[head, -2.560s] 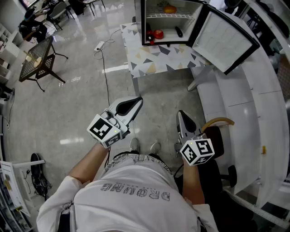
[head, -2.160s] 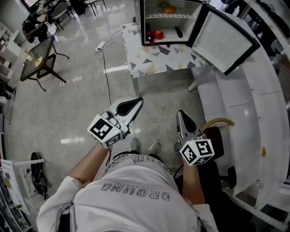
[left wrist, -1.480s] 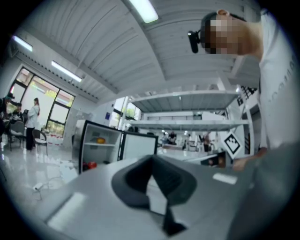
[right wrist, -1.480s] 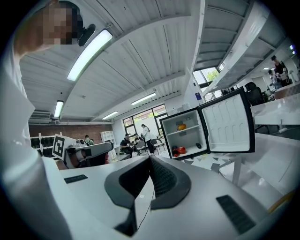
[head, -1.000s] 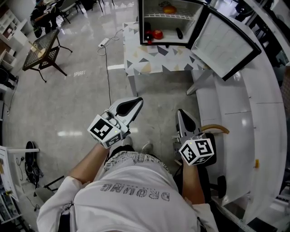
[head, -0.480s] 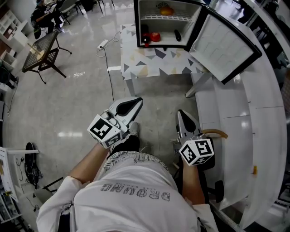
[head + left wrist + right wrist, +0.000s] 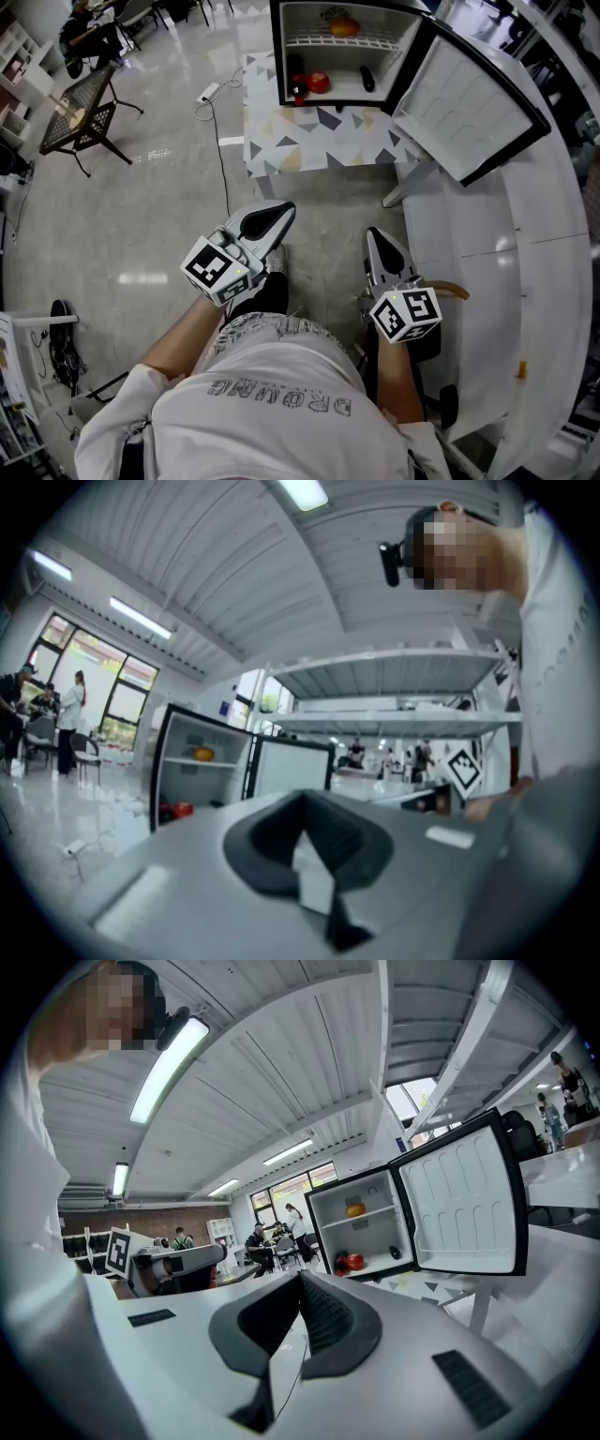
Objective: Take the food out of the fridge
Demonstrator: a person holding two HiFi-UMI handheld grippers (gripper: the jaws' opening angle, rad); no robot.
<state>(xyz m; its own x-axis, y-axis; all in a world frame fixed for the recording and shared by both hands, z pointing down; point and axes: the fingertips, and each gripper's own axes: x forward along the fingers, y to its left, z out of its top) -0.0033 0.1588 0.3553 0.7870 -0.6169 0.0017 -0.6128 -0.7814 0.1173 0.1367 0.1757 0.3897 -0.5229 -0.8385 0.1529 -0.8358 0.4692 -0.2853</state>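
A small black fridge point(image 7: 349, 52) stands open on a triangle-patterned table point(image 7: 319, 136) ahead. On its upper shelf lies an orange food point(image 7: 343, 25). On its floor lie a red food point(image 7: 319, 82), a dark item point(image 7: 367, 79) and a dark upright thing point(image 7: 296, 70). My left gripper point(image 7: 286, 208) and right gripper point(image 7: 373, 234) are held out in front of the person, well short of the table. Both are shut and hold nothing. The fridge point(image 7: 202, 771) shows far off in the left gripper view, and the fridge point(image 7: 361, 1227) with the orange food point(image 7: 355, 1209) and red food point(image 7: 353, 1261) in the right gripper view.
The fridge door point(image 7: 469, 89) swings out to the right. A curved white counter point(image 7: 525, 253) runs along the right side, with a dark chair point(image 7: 441, 291) below my right gripper. A cable point(image 7: 220, 141) lies on the floor left of the table. A black mesh table point(image 7: 80, 108) stands far left.
The person has stepped forward; fridge and table now sit lower and nearer in the head view. Both grippers went along with them, jaws unchanged.
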